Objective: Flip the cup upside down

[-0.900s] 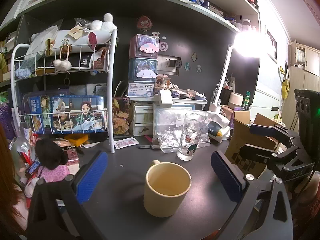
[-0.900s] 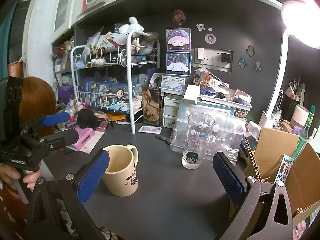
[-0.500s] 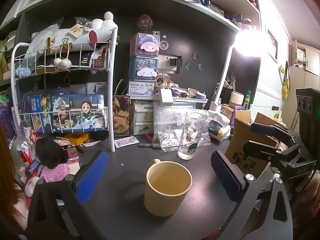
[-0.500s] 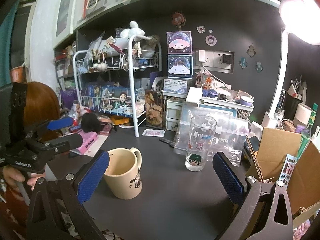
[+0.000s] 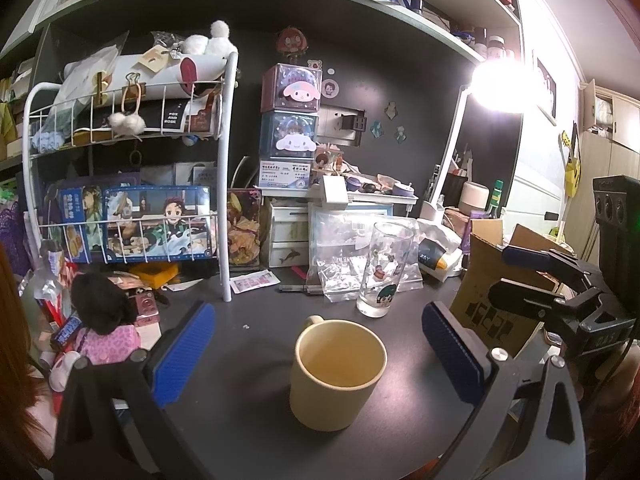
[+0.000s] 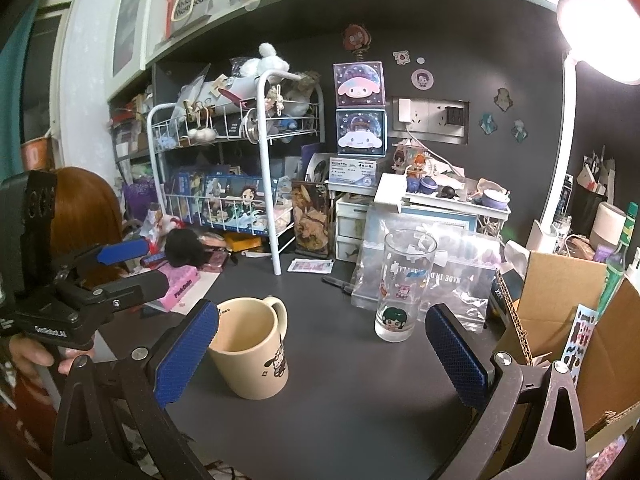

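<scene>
Cream mug [image 5: 338, 372] upright on the dark desk [image 5: 248, 420], dead ahead at 12 o'clock between the wide-spread, empty left gripper [image 5: 320, 360] — nearer than the right gripper [image 6: 322, 358], likewise wide, mug at its 10 o'clock.

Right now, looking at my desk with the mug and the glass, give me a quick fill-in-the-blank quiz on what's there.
1. The mug stands with its opening facing ____.
2. The left tongs are ____, with the mug between their pads but untouched.
3. The glass is clear and ____ inside.
4. In the right view, the mug's handle points toward the ____.

Missing words: up; open; empty; glass
</scene>
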`<control>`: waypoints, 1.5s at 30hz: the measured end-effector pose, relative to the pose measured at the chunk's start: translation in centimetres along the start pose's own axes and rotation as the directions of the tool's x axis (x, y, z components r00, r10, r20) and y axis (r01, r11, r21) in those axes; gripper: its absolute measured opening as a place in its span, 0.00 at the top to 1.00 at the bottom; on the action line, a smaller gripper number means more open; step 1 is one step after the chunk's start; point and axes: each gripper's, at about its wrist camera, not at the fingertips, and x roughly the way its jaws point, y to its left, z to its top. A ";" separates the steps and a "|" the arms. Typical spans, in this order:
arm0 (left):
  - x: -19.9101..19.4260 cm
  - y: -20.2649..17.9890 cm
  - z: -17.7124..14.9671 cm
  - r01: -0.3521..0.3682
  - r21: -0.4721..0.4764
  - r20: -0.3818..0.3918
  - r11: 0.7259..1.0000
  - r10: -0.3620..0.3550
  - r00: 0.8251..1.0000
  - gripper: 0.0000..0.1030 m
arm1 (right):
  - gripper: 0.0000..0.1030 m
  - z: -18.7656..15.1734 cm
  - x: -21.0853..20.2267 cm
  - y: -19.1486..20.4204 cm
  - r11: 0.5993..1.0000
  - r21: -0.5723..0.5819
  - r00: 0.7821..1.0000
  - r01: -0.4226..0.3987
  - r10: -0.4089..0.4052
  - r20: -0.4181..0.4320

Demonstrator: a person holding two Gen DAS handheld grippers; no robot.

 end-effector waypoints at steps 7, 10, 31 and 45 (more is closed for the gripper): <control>0.0 0.1 -0.1 0.000 0.000 -0.001 1.000 0.000 1.000 0.00 | 0.00 0.0 -0.1 0.4 1.000 -0.008 1.000 0.004 -0.003 0.014; 0.1 0.0 0.0 0.000 0.000 -0.002 1.000 0.000 1.000 0.00 | 0.00 0.0 -0.2 0.4 1.000 -0.011 1.000 0.005 -0.004 0.025; -0.6 0.2 0.1 0.001 0.003 0.009 1.000 -0.001 1.000 0.00 | 0.00 -0.4 -1.3 1.2 0.999 -0.037 0.996 -0.015 0.018 0.088; 1.1 2.3 -0.9 0.066 -0.005 -0.081 0.998 -0.066 0.994 0.00 | 0.00 -5.3 7.3 2.5 0.968 -0.032 0.953 -0.248 0.238 -0.188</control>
